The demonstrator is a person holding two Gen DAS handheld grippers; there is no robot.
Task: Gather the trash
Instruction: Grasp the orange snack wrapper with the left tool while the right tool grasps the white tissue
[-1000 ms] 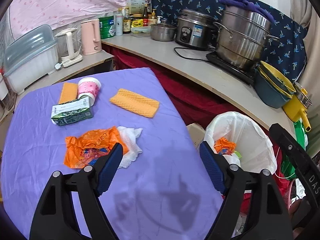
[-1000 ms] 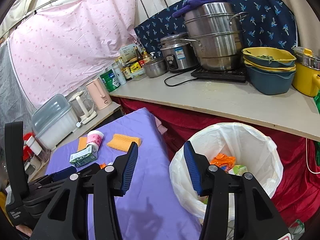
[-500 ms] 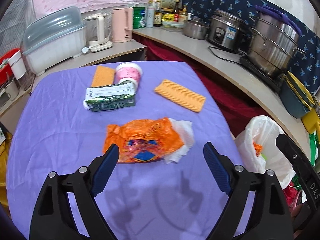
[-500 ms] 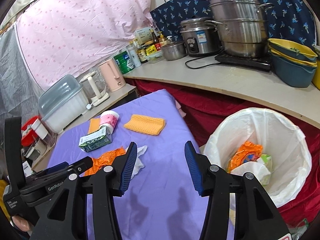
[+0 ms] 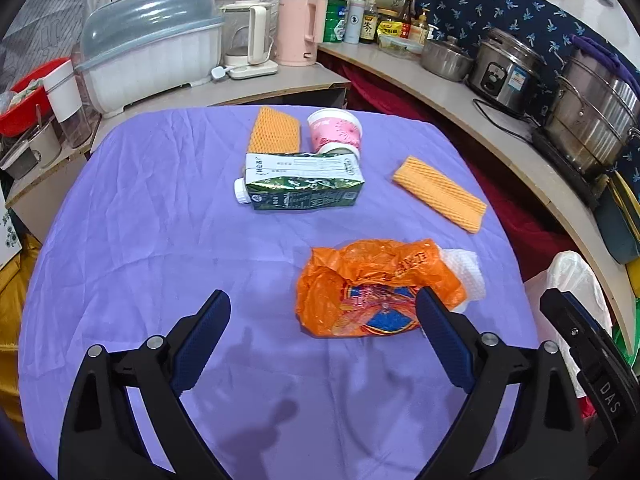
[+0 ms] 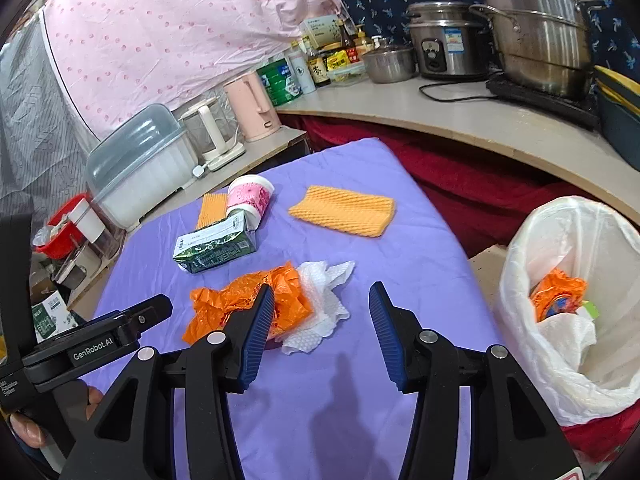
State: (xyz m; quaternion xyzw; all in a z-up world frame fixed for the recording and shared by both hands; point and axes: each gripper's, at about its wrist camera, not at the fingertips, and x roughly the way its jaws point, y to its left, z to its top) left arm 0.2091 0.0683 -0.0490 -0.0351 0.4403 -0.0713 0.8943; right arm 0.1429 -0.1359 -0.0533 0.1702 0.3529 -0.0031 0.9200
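Purple-clothed table (image 5: pixel 140 240) first: left claw (image 5: pixel 322 340) empty, jaws opening, near edge. Just beyond, orange wrapper (image 5: pixel 372 284) on white tissue (image 6: pixel 324 300). Better centred and lowered, gathering both. Right claw (image 6: pixel 322 332) half-open, empty. Carton (image 5: pixel 304 184), cup (image 5: pixel 336 130) farther.

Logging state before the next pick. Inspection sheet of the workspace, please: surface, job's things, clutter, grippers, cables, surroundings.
Surface: purple tablecloth, wrinkled.
Job's things: orange plastic bag crumpled, overlapping a white paper towel; green carton lying on its side against a pink cup, also tipped over; two orange foam nets. Lined trash bin off the table's right edge, already holding trash.
Clutter: nothing seen beyond the trash.
Grippers: left gripper jaws opening, nothing between them; right gripper open and empty above the paper towel.
Cables: black cord on the counter by the rice cooker.
Surroundings: kettles, bottles, pots, dish box on the counters.
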